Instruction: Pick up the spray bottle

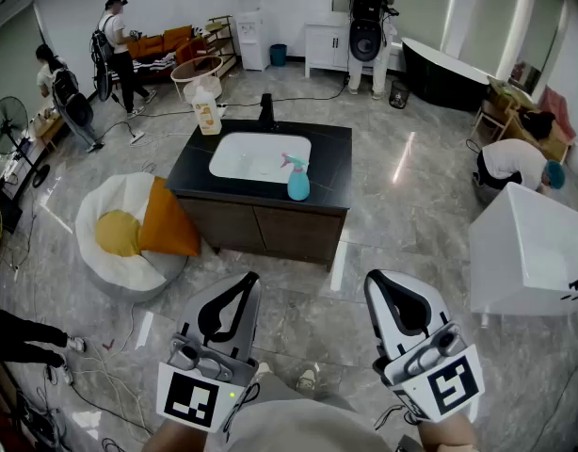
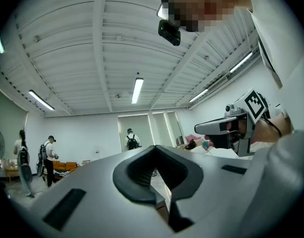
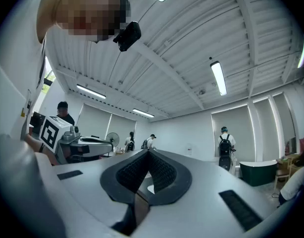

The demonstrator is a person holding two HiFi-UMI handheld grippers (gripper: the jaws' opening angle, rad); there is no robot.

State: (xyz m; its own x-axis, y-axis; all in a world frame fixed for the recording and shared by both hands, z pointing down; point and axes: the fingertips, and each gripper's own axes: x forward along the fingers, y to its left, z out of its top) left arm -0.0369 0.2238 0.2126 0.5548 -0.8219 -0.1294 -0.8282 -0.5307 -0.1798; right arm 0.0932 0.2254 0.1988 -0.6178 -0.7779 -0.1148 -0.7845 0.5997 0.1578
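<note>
The spray bottle [image 1: 297, 179], teal with a pink trigger, stands upright on the black vanity counter [image 1: 333, 163], just right of the white sink basin [image 1: 259, 155]. Both grippers are held low and near me, well short of the vanity. My left gripper [image 1: 246, 279] is shut with nothing in it, and so is my right gripper [image 1: 377, 279]. In the left gripper view the jaws [image 2: 154, 148] meet at the tip and point toward the ceiling and far wall. The right gripper view shows the same for its jaws [image 3: 148, 151]. The bottle appears in neither gripper view.
A yellow-labelled bottle [image 1: 207, 111] and a black faucet [image 1: 265, 109] stand at the counter's back edge. An egg-shaped beanbag [image 1: 120, 234] with an orange cushion [image 1: 167, 219] lies left of the vanity. A white box [image 1: 534, 252] stands at right. Cables trail on the floor; several people work around the room.
</note>
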